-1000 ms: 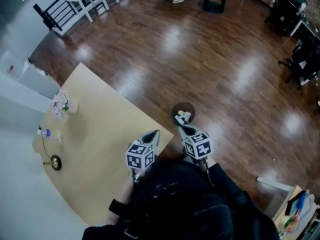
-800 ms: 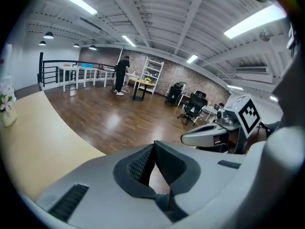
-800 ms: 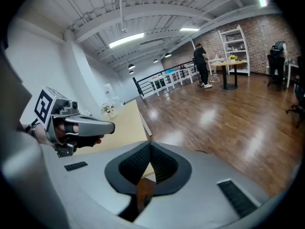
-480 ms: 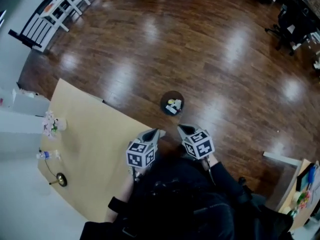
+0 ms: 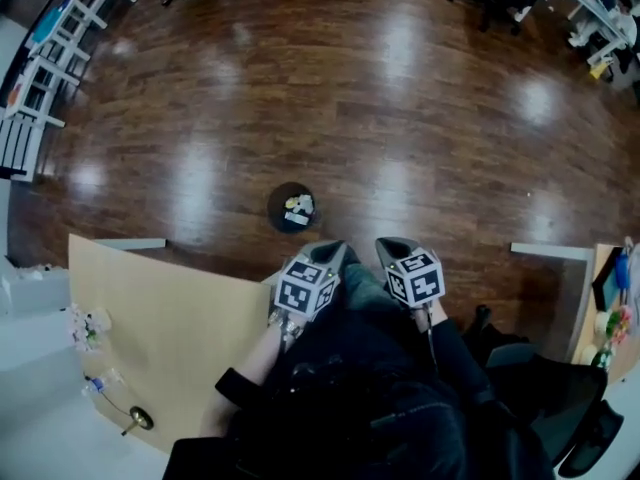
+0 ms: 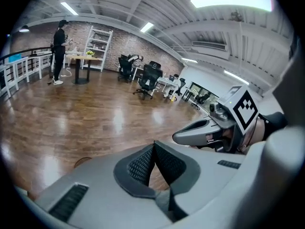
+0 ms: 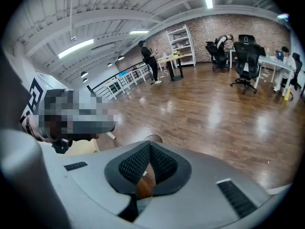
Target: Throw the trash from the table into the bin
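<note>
Both clenched, holding nothing: left gripper [image 5: 331, 254], right gripper [image 5: 392, 249]. Crumpled trash [image 5: 86, 328] on table [image 5: 180, 338] looks light, soft, likely squashes; pinch across its middle.

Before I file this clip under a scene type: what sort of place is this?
Likely an open-plan office or studio loft: black office chairs, a brick wall with a white shelf unit against it, and a wide wooden floor.

Bin [image 5: 276, 209] contents unreadably small (pale scraps [image 5: 298, 206])
</note>
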Motion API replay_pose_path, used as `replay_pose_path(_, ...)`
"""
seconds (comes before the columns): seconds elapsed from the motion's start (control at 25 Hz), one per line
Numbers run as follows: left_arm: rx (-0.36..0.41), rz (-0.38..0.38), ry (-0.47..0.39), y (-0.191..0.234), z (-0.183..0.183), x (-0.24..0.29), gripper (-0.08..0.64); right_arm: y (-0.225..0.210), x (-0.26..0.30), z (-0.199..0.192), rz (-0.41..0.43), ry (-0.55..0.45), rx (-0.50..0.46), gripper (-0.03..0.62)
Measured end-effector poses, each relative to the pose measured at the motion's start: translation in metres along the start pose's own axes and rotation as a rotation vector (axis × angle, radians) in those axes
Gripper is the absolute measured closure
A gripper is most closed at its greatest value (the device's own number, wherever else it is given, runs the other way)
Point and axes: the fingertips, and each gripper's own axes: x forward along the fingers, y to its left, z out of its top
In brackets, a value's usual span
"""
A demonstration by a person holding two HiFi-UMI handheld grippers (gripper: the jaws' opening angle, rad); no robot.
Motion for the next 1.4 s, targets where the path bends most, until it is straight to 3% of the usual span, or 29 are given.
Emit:
replay_pose_path(0.24,0.013,-0.017,0.036,0.001,0.003,0.019,0.560,-0.003,0.012,0.008,0.022,0.005,0.008,0.592)
replay_pose_path(0.84,-0.041,0.035,0.022,0.038,0.013,0.010,0.560,0.020,0.042,0.041,0.108,0.026,-0.071,0.592)
replay_pose_path(1.04,-0.042,0.054,0.022,0.045,0.015,0.008,0.560,0.017,0.045,0.049,0.090,0.024,-0.093,0.592)
replay_pose_path(1.4,-0.115,0.137,-0.009,0.077,0.021,-0.003,0.560,0.008,0.053,0.058,0.075,0.019,-0.104,0.592)
